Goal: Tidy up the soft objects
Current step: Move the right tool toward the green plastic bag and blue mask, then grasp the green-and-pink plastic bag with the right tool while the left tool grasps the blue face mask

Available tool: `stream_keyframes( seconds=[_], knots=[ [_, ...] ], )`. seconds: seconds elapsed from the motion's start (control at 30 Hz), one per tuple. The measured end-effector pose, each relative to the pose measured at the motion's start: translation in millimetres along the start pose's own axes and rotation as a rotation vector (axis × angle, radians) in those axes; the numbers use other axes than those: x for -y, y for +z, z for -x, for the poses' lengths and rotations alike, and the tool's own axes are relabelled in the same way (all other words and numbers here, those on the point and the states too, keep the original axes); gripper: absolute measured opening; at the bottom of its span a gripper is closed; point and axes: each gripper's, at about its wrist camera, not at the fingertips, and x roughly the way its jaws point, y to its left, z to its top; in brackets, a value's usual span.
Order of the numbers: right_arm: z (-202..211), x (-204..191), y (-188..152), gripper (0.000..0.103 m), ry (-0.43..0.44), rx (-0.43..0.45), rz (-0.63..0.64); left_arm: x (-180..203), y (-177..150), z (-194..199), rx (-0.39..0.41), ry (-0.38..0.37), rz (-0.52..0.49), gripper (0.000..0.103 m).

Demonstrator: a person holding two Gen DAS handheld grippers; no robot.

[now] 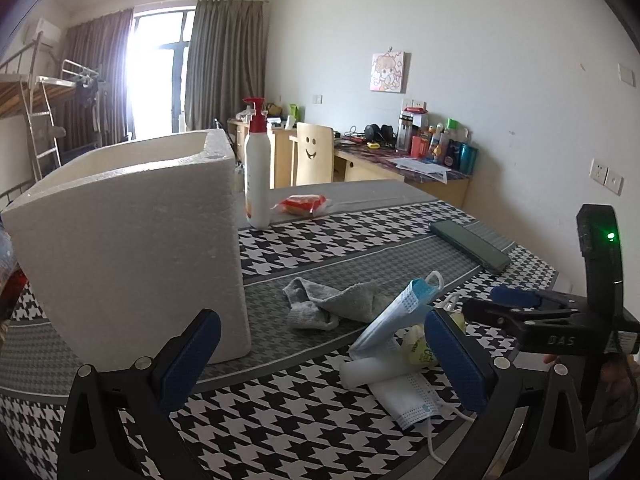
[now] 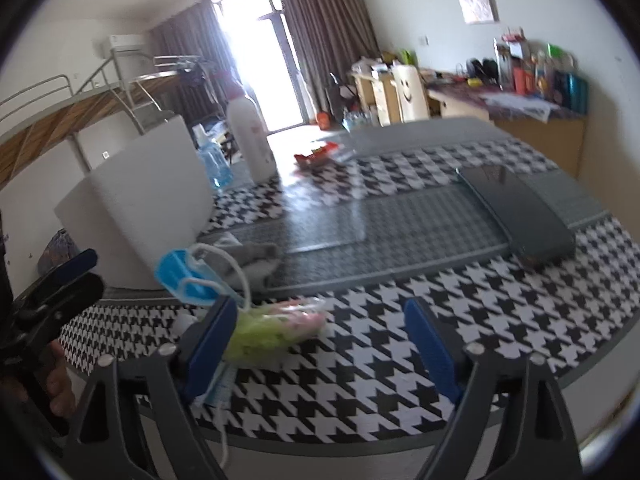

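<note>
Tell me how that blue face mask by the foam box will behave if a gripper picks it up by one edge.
The blue face mask looks thin and already folded, so it will probably droop rather than hold shape. Its ear loops hang loose and may snag the green packet beside it. It likely weighs almost nothing.

Foam box (image 1: 128, 240) left on table (image 1: 304, 420); sock (image 1: 332, 304) right of it; face mask (image 1: 400, 312) nearer; pump bottle (image 1: 256, 168) behind.
</note>
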Motion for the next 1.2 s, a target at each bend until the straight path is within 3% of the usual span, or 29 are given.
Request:
stream_keyframes(
  seconds=[0.17,0.37,0.63,0.97,1.2],
  knots=[
    [-13.8,1.0,-3.3,0.08,0.01,-0.06,-0.03,1.5,-0.5,-1.7,-0.005,0.001,-0.007,0.102],
    [-23.6,-4.7,-4.4,0.079,0.033,-0.098,-0.034,0.6,-0.3,-2.9,-0.011,0.004,-0.005,0.102],
    [-29.4,-9.6,-5.5,0.057,0.095,-0.142,-0.049,0.4,-2.2,-4.0,-0.015,0.004,-0.011,0.102],
    [-31.6,-7.5,-6.5,0.04,0.12,-0.135,-0.081,12.4,1.0,-12.4,-0.027,-0.014,-0.062,0.102],
    [-14.8,-5.9,4.4,0.036,0.098,-0.082,-0.068,24.1,2.5,-18.4,-0.028,-0.035,-0.103,0.102]
  ],
)
